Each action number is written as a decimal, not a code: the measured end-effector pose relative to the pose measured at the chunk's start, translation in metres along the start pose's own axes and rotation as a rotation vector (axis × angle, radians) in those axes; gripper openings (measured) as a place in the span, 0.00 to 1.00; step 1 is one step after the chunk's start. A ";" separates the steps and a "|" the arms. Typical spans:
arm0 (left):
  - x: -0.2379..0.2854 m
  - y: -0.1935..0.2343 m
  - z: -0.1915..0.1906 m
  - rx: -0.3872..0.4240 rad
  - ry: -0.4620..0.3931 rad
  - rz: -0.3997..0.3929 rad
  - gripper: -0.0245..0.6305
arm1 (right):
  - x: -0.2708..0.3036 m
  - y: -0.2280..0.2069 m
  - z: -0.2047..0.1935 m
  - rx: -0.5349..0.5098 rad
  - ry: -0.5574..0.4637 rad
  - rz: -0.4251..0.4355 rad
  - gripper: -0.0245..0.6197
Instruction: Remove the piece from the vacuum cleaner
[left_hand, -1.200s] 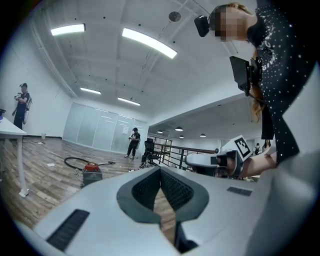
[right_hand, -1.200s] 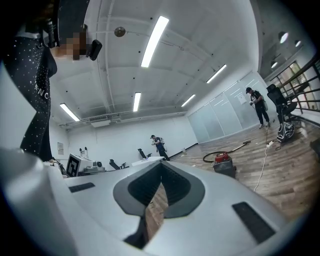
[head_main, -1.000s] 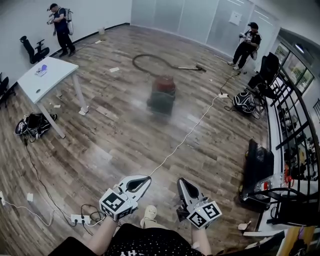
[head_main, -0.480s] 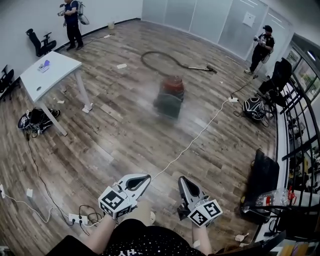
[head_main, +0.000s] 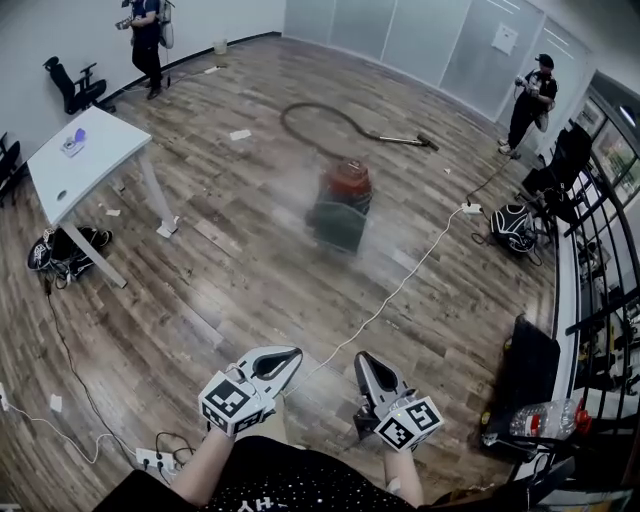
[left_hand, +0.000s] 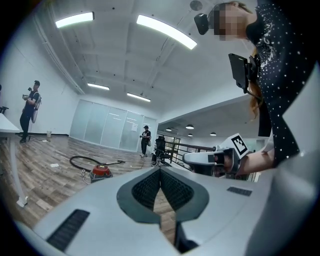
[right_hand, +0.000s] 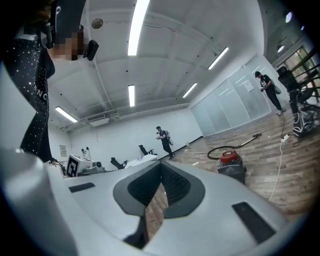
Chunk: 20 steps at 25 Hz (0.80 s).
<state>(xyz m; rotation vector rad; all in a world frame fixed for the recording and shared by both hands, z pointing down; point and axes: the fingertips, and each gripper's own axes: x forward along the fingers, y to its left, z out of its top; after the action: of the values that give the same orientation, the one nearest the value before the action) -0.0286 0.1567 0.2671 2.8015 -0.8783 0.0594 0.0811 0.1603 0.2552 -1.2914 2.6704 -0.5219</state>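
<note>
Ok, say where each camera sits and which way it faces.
Head view: on the person's head, facing down at floor and vacuum cleaner; forearms, left gripper and right gripper show.
Left gripper view: on the left gripper, facing along its shut jaws; torso and right arm show.
Right gripper view: on the right gripper, facing along its shut jaws; torso shows.
Shared: all three see the vacuum cleaner.

we see the vacuum cleaner (head_main: 341, 205) standing upright on the wooden floor (head_main: 230, 290), red on top over a dark body. its black hose (head_main: 284, 120) loops behind it to a wand (head_main: 400, 141) lying flat.
</note>
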 end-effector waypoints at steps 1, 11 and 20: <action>0.009 0.016 0.007 0.007 0.001 -0.005 0.05 | 0.015 -0.010 0.008 -0.001 -0.009 -0.006 0.05; 0.092 0.166 0.065 0.030 0.010 -0.053 0.05 | 0.146 -0.090 0.075 0.017 -0.095 -0.083 0.05; 0.147 0.230 0.071 0.016 0.044 -0.134 0.05 | 0.195 -0.143 0.088 0.022 -0.095 -0.174 0.05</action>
<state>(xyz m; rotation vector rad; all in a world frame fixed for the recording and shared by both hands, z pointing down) -0.0398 -0.1252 0.2540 2.8540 -0.6807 0.1079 0.0874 -0.0961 0.2316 -1.5117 2.4836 -0.4951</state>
